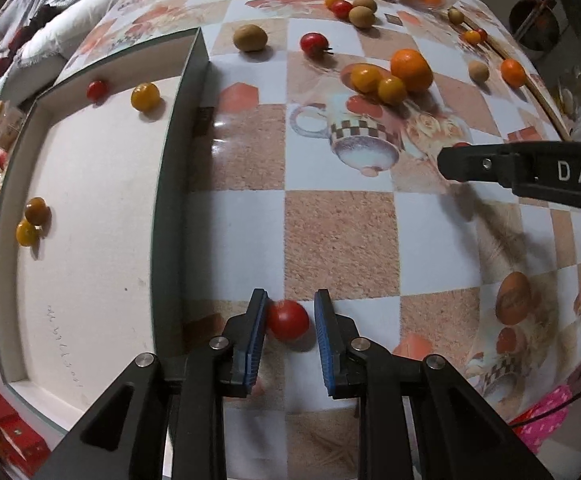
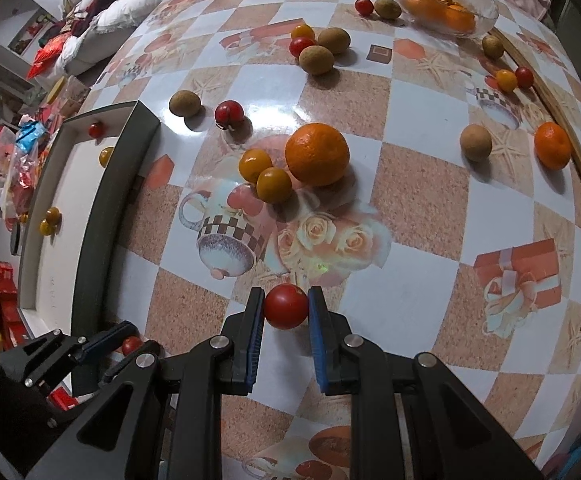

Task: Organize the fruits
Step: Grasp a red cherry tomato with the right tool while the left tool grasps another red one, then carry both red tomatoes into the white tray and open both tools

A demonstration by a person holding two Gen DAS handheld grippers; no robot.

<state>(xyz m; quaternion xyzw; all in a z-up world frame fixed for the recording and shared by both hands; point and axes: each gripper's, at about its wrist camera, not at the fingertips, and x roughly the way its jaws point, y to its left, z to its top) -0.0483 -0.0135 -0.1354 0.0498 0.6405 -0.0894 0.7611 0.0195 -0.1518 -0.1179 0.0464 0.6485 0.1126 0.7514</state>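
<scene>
Sorting was partly done. The tray (image 1: 90, 208) held four small tomatoes: a red one (image 1: 97, 90) and a yellow one (image 1: 145, 96) at the far end, and two yellow ones touching at the left wall (image 1: 31, 222). The glass bowl (image 2: 474, 20) at the far edge of the counter (image 1: 338, 232) held oranges. Most fruit was still loose: a big orange (image 2: 317, 154) touching two yellow tomatoes (image 2: 264, 174), several kiwis (image 2: 316, 59), red tomatoes, and a small orange (image 2: 552, 145) near the counter's edge (well over half left, by my count).

Left tool (image 1: 290, 314) was open, straddling a red tomato (image 1: 287, 319) on the counter just beside the tray wall. The left pad looked to be touching it, with a clear gap on the right, so it was not gripped yet.

Right tool (image 2: 285, 306) was clenched on another red tomato (image 2: 285, 306), both pads against its sides. It seemed lifted or just at the counter; I could not tell which. This tomato sat well apart from the tray, right of the left tool.
</scene>
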